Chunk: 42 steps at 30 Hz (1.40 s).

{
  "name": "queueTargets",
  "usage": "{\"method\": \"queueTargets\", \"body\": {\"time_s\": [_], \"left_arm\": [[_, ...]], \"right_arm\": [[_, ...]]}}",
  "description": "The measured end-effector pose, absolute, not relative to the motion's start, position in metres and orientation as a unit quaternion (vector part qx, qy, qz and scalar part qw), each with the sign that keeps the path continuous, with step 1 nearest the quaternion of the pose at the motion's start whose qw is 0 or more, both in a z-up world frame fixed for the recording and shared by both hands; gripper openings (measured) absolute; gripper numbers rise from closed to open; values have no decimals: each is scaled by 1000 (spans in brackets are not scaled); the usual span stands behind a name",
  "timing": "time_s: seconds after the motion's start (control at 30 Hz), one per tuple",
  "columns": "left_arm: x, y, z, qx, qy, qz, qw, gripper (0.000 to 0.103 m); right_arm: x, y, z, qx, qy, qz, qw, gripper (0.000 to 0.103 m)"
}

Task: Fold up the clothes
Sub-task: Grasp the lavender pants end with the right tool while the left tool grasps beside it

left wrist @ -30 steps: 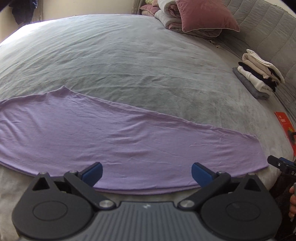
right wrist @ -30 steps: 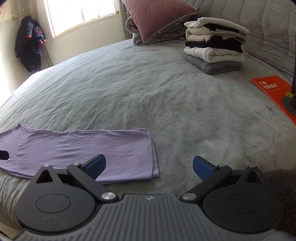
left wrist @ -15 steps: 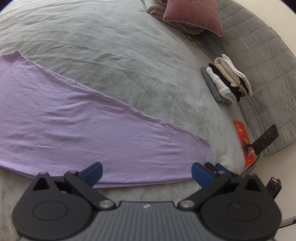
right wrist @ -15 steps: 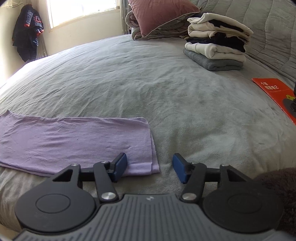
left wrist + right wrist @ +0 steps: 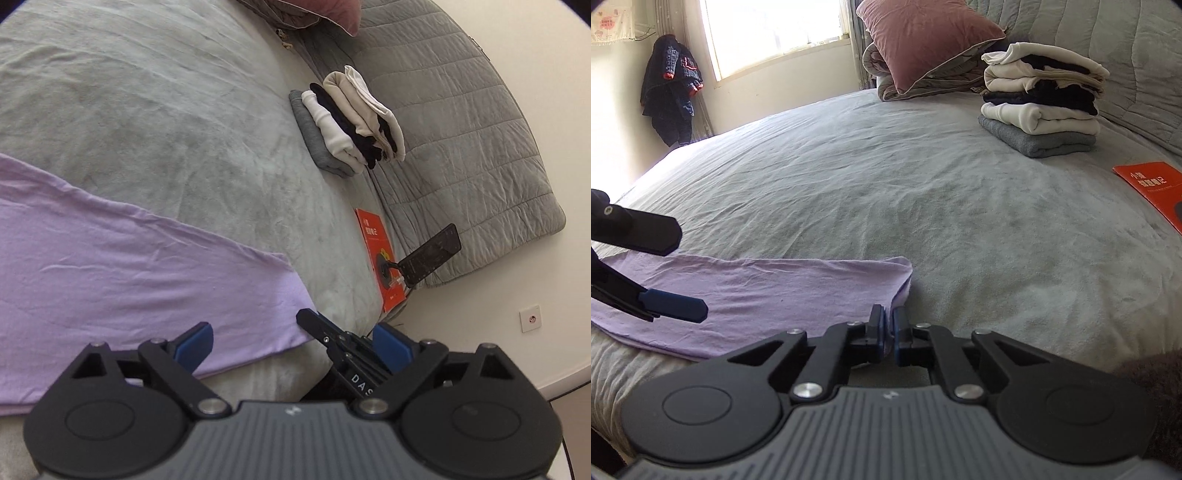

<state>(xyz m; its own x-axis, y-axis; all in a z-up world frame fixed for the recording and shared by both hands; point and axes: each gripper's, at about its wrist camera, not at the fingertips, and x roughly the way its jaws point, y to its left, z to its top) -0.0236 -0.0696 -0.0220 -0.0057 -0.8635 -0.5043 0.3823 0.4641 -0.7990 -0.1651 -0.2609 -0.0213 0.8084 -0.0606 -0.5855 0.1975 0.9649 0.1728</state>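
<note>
Right tool pinches the corner of the lilac garment

Now the right tool [image 5: 889, 334] has its blue pads drawn together on the near right corner of the folded lilac cotton garment [image 5: 768, 291], a pinch of cloth caught between them and lifted slightly off the grey bed cover [image 5: 923, 192]. Its jaws have just been closing.

Lying flat on the bed along its near edge, the garment forms a long strip; its long axis runs left to right across the right wrist view, and its short end points right, toward the stack of folded clothes [image 5: 1041, 110] in grey, white, black and cream that sits well apart at the far right.

Over the strip, to the left, the left tool [image 5: 291, 341] hangs with its jaws wide and nothing between its pads; the jaws have just been closing a little. In the left wrist view the garment [image 5: 129, 266] tapers toward the right tool's black fingers [image 5: 332, 336].

Beside the stack lies an orange booklet [image 5: 1152, 184], and a dusky pink velvet cushion [image 5: 923, 37] leans at the head of the bed.
</note>
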Motion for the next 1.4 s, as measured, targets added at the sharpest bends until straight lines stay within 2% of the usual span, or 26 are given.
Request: {"method": "queueTargets", "body": {"time_s": [0.07,0.33,0.4,0.53,0.6,0.8,0.87,0.97,1.03,1.07,1.2,1.27,1.33,1.4], "left_arm": [[-22,-79,-26,-229,541,-476,655,78],[-11,-103,-37,-241,549,-476,643,75],[-10,-104,-38,-227,548,-461,660,68],[-8,-104,-40,-195,541,-429,697,61],[-7,-100,-42,-187,536,-411,714,46],[-2,-90,-45,-161,530,-365,748,13],[0,-88,-48,-164,535,-361,747,11],[0,-88,-48,-165,534,-356,749,11],[-1,-88,-47,-162,531,-356,752,11],[-2,-88,-47,-160,530,-356,753,11],[-4,-87,-47,-155,525,-355,758,9],[-5,-86,-47,-148,521,-352,764,4],[-6,-85,-47,-143,515,-348,770,2],[-6,-83,-45,-140,507,-348,776,1]], "right_arm": [[-166,-257,-16,107,292,-59,949,5],[-166,-218,-6,49,272,2,961,5],[-165,-209,-6,36,271,16,962,5],[-161,-196,-10,16,273,33,961,5],[-157,-194,-15,11,277,38,960,5],[-153,-185,-32,-16,280,21,960,6],[-154,-182,-37,-32,276,11,960,15],[-155,-177,-43,-57,275,-2,960,19],[-156,-175,-44,-60,274,0,960,34],[-157,-175,-45,-60,274,2,960,37],[-157,-169,-48,-74,270,7,960,39],[-156,-164,-51,-91,266,3,960,35],[-156,-160,-52,-99,266,2,959,3],[-156,-158,-52,-94,267,1,959,4]]}}
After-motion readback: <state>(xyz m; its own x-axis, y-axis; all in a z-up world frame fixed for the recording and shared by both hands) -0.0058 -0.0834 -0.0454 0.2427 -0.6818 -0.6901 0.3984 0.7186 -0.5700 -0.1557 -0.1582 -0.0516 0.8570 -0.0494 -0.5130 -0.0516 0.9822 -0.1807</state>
